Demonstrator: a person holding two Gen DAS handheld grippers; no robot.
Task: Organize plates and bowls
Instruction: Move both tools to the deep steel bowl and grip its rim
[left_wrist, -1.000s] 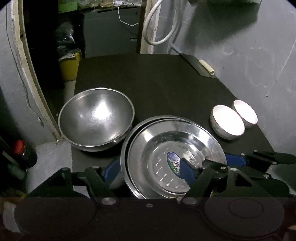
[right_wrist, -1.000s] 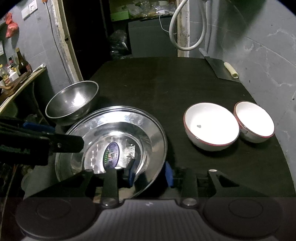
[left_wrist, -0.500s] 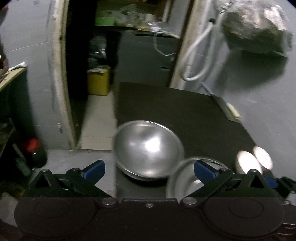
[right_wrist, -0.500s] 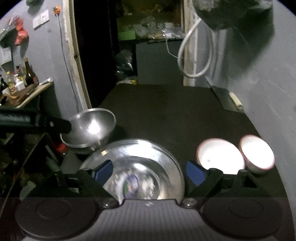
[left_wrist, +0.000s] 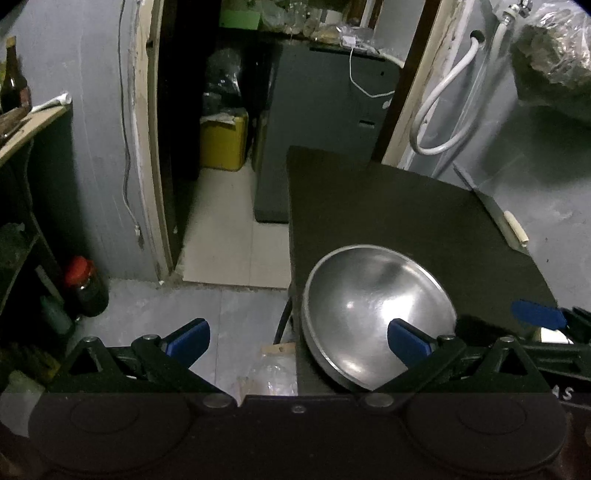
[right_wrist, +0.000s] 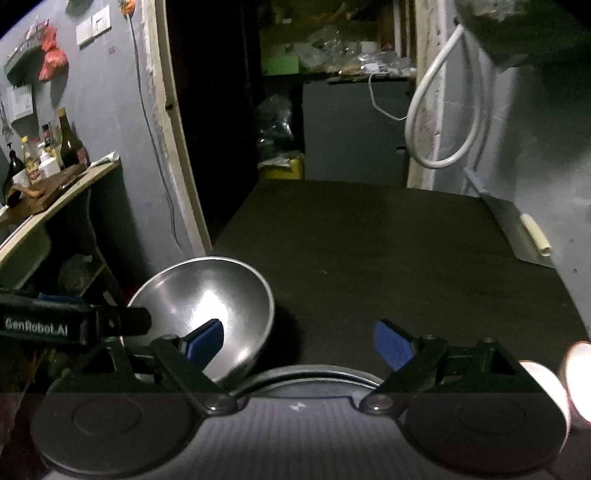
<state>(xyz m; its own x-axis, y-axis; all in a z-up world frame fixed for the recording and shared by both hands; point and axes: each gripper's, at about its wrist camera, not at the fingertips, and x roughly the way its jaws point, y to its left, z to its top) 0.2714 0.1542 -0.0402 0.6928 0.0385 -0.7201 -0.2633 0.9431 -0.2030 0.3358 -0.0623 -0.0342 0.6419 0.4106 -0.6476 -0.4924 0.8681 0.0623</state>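
— Both tools are spread wide with nothing in them. The left gripper (left_wrist: 297, 338) hangs over the table's near left corner, half over the floor, and the right gripper (right_wrist: 299, 341) sits just above the plates.

— Where's the big steel bowl (left_wrist: 376, 314)?

— At the near left edge of the dark table (right_wrist: 388, 251), resting slightly tilted. The stacked steel plates (right_wrist: 314, 376) lie just to its right, only their far rim showing, and the two white bowls (right_wrist: 543, 384) glow at the far right.

— How would the steel bowl handle?

— Light and stiff, I'd guess, but slick and rounded. Pinching the thin rim looks like the only hold. The white ones seem ceramic, so heavier and liable to chip.
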